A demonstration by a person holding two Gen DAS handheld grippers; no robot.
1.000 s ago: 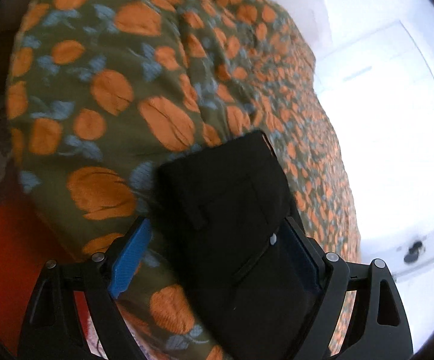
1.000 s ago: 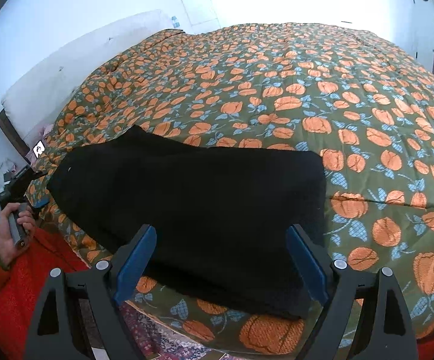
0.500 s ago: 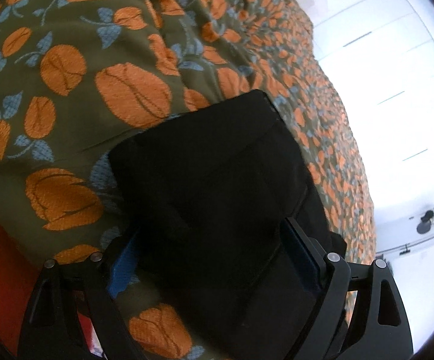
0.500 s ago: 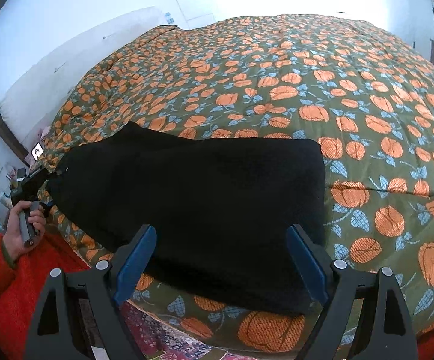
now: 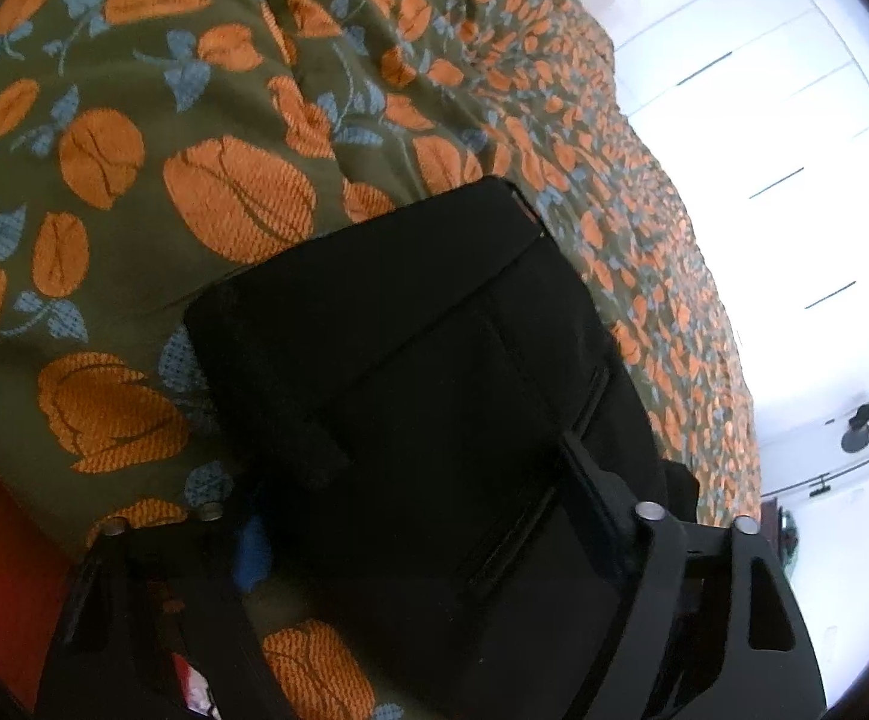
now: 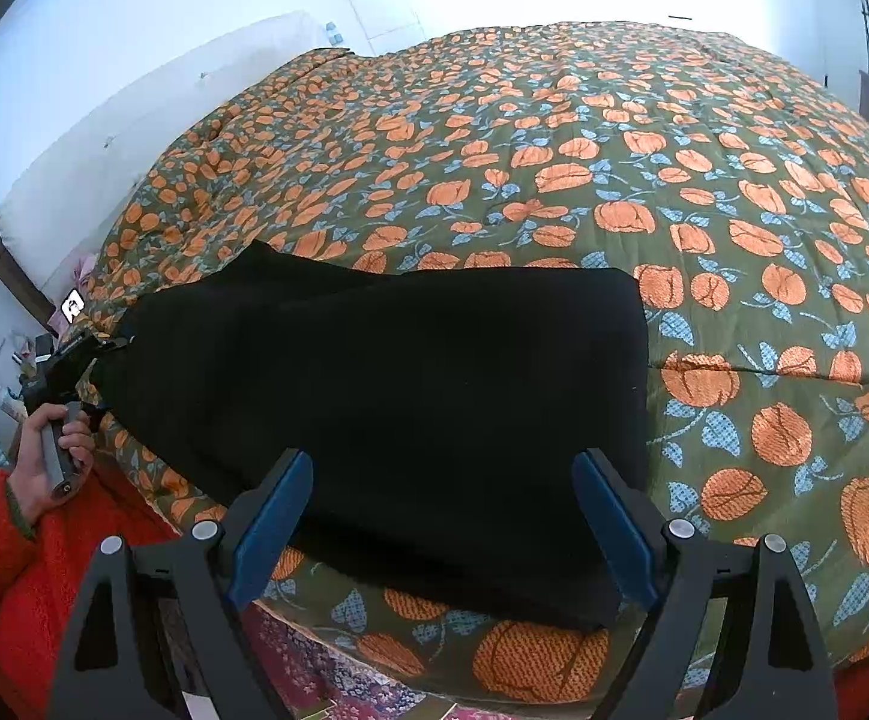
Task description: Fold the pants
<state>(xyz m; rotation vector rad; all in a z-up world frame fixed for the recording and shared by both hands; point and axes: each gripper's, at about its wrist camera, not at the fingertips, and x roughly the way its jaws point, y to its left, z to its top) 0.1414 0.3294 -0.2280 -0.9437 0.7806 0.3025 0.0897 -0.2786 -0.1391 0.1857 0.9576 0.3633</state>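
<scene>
Where one quilt (image 6: pixel 614 138) lies, one pair of black pants (image 6: pixel 410 396), two grippers, left gripper (image 5: pixel 416 516) and right gripper (image 6: pixel 443 516), jaws spread wide

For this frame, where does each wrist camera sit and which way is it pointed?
Left wrist: on the left gripper, low over the waistband end of the black pants, looking along the bedspread; only its fingers show.
Right wrist: on the right gripper, at the bed's near edge, facing across the pants toward the far wall; its open fingers, the person's left hand and red sleeve show.
Shared: pants and bedspread.
</scene>
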